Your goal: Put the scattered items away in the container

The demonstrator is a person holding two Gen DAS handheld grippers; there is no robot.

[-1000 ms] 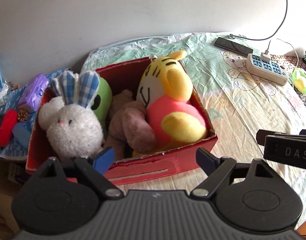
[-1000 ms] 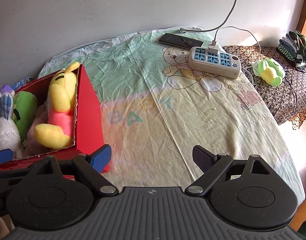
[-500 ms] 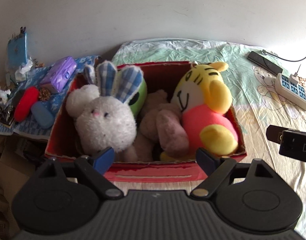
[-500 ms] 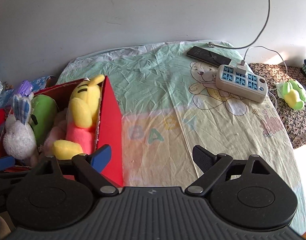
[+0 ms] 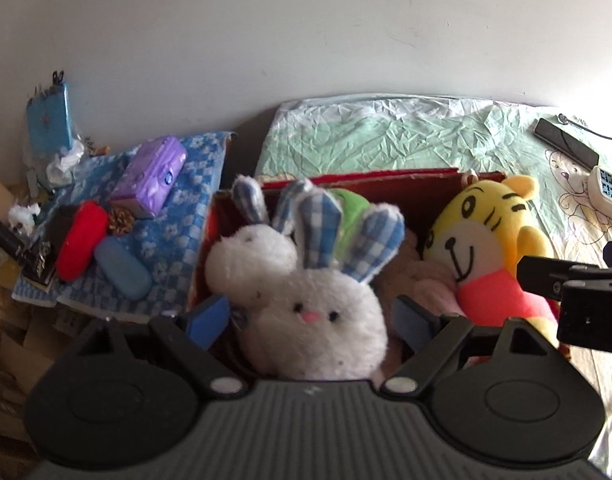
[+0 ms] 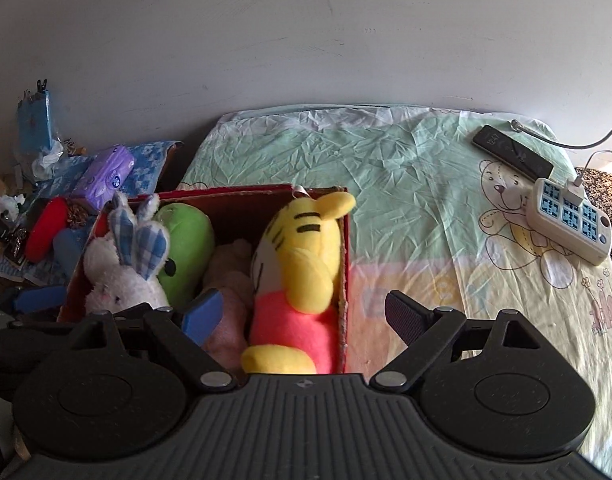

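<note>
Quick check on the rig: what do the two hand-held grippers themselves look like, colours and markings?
Both match: a ribbed dark grey body, two round black discs, black angled finger arms with silver pivot screws. On the left hand-held gripper both pads look blue; on the right hand-held gripper one is blue, the other dark and ribbed. No cables or sleeves visible.

A plain white wall (image 6: 306, 40) rises behind a bed (image 6: 386, 168) under daylight.

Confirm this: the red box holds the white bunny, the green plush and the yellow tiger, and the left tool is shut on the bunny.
Not quite. In the left wrist view the left tool is open, its fingers either side of the white bunny, not clamped. The red box does hold the bunny, the green plush and the yellow tiger.
</note>
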